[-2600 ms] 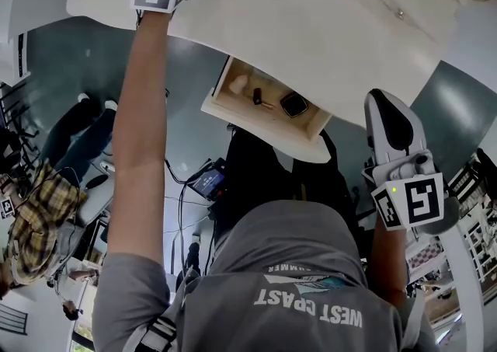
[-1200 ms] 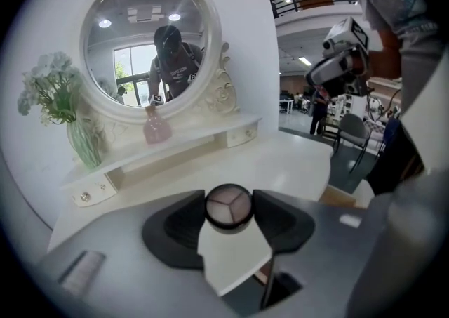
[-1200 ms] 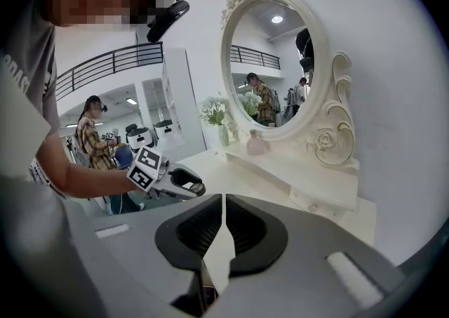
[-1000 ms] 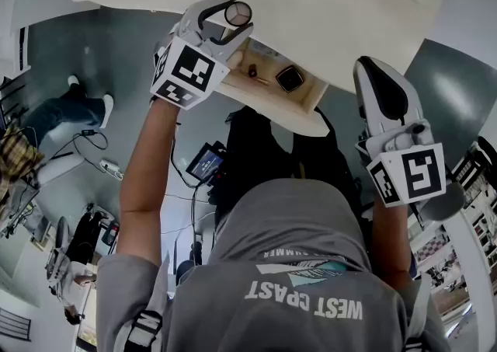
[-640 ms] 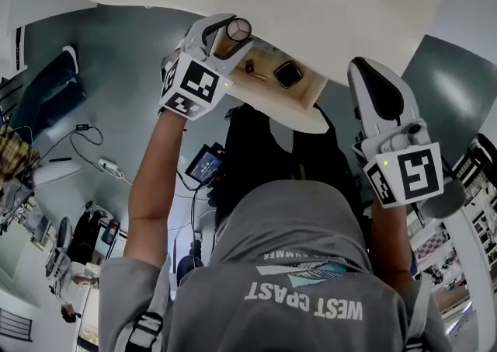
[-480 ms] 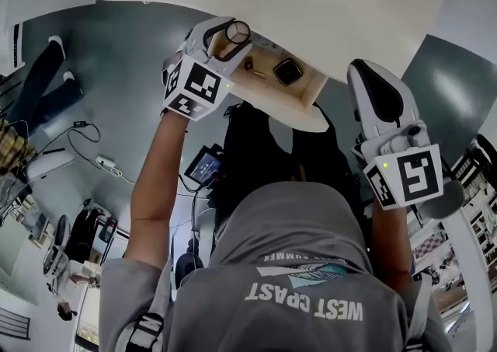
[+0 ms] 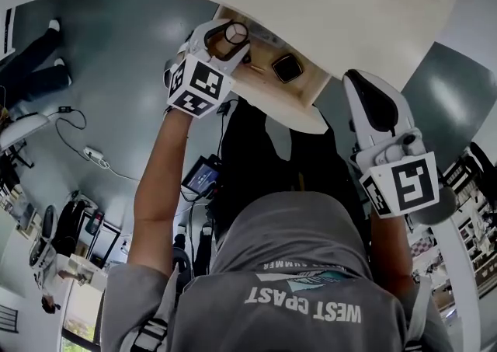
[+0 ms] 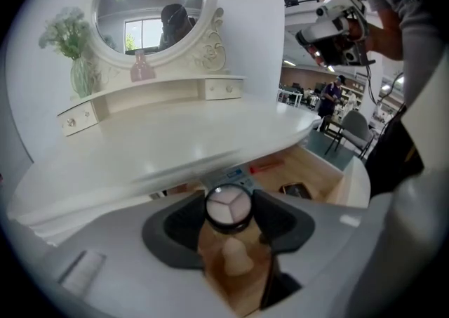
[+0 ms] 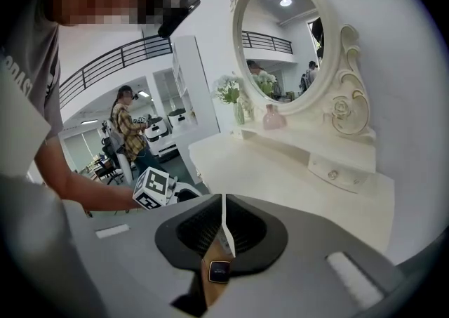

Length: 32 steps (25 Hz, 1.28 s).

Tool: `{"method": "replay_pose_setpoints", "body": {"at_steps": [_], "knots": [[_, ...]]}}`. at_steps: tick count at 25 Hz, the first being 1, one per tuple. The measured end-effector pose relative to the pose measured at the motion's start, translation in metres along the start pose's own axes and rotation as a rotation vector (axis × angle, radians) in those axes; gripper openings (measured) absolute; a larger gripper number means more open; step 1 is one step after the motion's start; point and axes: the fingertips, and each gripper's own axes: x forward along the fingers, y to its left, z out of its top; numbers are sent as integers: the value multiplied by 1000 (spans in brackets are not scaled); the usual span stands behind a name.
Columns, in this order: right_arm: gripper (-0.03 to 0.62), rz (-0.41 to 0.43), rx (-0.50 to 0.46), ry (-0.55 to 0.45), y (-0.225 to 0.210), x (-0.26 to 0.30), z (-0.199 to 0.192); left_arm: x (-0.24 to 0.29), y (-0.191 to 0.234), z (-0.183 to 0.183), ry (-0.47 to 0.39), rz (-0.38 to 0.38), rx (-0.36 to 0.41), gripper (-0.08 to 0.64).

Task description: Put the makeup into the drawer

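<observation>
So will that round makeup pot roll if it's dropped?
Probably, if it lands sideways: the makeup pot is round like a can. On its flat end it should stay put. It seems hard; the left claw pinches it without denting.

"WEST COAST" in white capitals (upside down in the head view) across the grey shirt (image 7: 289,261)

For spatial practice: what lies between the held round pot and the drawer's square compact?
Head view: a small dark item on the drawer floor, beside the round pot.
</observation>
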Motion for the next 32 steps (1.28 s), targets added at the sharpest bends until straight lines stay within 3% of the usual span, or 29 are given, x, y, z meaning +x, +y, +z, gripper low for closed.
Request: {"method": "replay_pose_setpoints", "body": {"at_steps": [12, 23, 32], "knots": [[18, 80, 2, 57, 21, 54, -39, 43, 11, -38, 109, -9, 50, 213], [19, 93, 19, 55, 24, 54, -39, 56, 7, -49, 272, -43, 58, 215], [20, 84, 30, 43, 21, 49, -36, 61, 4, -48, 285, -45, 70, 216]]}}
